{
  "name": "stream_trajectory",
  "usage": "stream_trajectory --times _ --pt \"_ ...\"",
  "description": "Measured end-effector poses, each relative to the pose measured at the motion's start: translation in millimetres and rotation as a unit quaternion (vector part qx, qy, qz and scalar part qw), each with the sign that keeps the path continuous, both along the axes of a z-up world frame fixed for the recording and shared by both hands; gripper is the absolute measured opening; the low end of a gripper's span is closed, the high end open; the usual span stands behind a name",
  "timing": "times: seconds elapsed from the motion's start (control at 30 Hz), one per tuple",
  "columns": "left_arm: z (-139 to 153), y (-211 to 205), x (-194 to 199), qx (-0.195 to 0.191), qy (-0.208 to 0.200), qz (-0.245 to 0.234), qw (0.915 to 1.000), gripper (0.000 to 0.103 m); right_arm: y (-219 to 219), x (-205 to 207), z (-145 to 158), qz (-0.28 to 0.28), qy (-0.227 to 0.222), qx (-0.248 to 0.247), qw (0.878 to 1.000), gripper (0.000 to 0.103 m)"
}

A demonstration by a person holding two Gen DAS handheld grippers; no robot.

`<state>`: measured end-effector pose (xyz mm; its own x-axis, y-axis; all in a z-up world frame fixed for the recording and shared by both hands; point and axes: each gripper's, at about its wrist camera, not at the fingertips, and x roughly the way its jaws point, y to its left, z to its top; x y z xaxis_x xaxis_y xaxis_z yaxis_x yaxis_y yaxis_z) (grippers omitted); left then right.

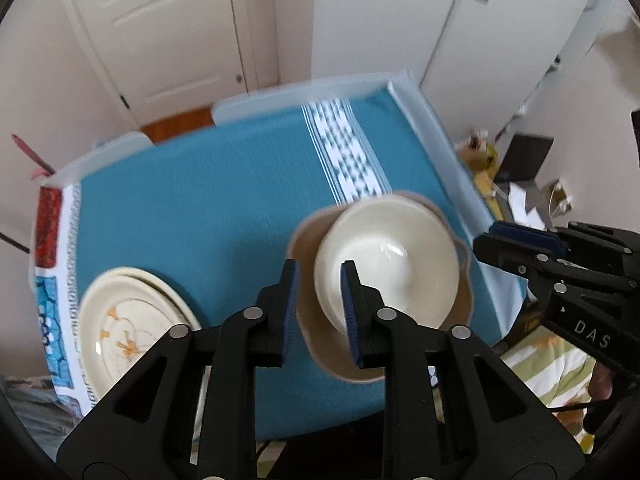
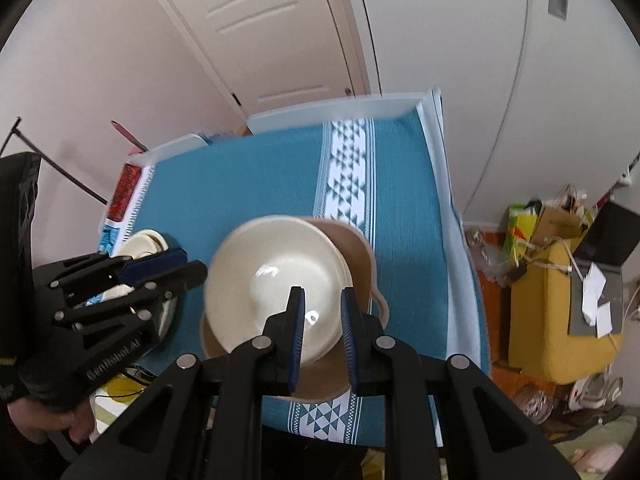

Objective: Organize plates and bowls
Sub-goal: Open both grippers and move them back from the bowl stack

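Observation:
Cream bowls [image 1: 384,264] sit nested inside a tan wavy-rimmed bowl [image 1: 320,352] on the teal tablecloth [image 1: 200,200]. My left gripper [image 1: 321,268] hovers over the stack's left rim, jaws a little apart and pressing on nothing. My right gripper [image 1: 488,234] hangs just right of the tan bowl, shut and empty. In the right wrist view the cream bowls [image 2: 272,272] lie below my right gripper [image 2: 323,292], with the left gripper [image 2: 192,264] beside their left rim. A stack of cream plates [image 1: 120,320] with orange marks lies at the left.
The plates [image 2: 144,242] sit near the table's left edge, by a red and blue patterned cloth strip [image 1: 48,232]. A white door [image 2: 272,40] stands beyond the table. A yellow box with bags [image 2: 552,300] is on the floor to the right. A gloved hand [image 2: 40,380] holds the left gripper.

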<state>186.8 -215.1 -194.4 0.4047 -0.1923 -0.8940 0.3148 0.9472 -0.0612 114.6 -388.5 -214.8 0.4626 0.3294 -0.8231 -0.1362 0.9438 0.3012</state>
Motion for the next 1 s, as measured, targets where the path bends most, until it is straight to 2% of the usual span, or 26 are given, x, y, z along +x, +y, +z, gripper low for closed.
stream_trajectory --times 0.03,0.07,0.1,0.17,0.2,0.23,0.37,0.47,0.6,0.73,0.83,1.0 --pt "7.7 4.8 -1.3 0.002 -0.014 0.005 0.9999 0.048 -0.3 -2.4 6.2 0.001 -0.009 -0.001 1.0 0.017" --pt "13.5 8.0 -2.3 0.005 -0.026 0.01 0.9996 0.083 -0.9 -5.2 11.6 0.002 -0.018 -0.001 1.0 0.024" --pt "20.6 13.3 -4.2 0.005 -0.045 0.017 0.9988 0.101 -1.2 -6.3 15.1 0.001 -0.023 0.0 1.0 0.032" --pt "30.5 21.6 -7.6 -0.003 -0.067 0.023 0.9975 0.102 -3.1 -10.6 23.5 -0.002 -0.034 0.004 0.999 0.087" --pt "32.7 25.0 -7.9 -0.001 -0.067 0.025 0.9974 0.102 -4.1 -14.1 27.6 -0.005 -0.045 0.004 0.999 0.096" --pt "33.8 28.5 -6.4 0.002 -0.066 0.025 0.9975 0.102 -4.8 -16.1 30.0 -0.009 -0.054 0.002 0.999 0.102" --pt "32.7 39.0 -11.8 0.008 -0.061 0.022 0.9979 0.102 -10.2 -26.3 33.8 -0.022 -0.073 -0.004 0.997 0.102" --pt "25.0 44.1 -18.4 0.006 -0.053 0.009 0.9985 0.102 -14.3 -31.7 28.8 -0.028 -0.066 -0.014 0.997 0.102" --pt "-0.7 39.2 -27.1 0.026 -0.017 -0.019 0.9993 0.102 -15.4 -35.7 11.4 -0.017 -0.022 -0.04 0.999 0.102" --pt "-27.9 36.5 -31.4 0.028 0.029 -0.042 0.9983 0.102 -15.5 -33.1 -13.5 -0.027 0.041 -0.078 0.996 0.102" --pt "-44.3 34.4 -29.8 0.035 0.055 -0.049 0.9967 0.102 -18.8 -30.5 -31.2 -0.023 0.074 -0.075 0.994 0.102" --pt "-68.0 30.0 -20.9 0.046 0.088 -0.058 0.9934 0.102 -14.0 -22.0 -52.7 0.001 0.104 -0.1 0.99 0.102"
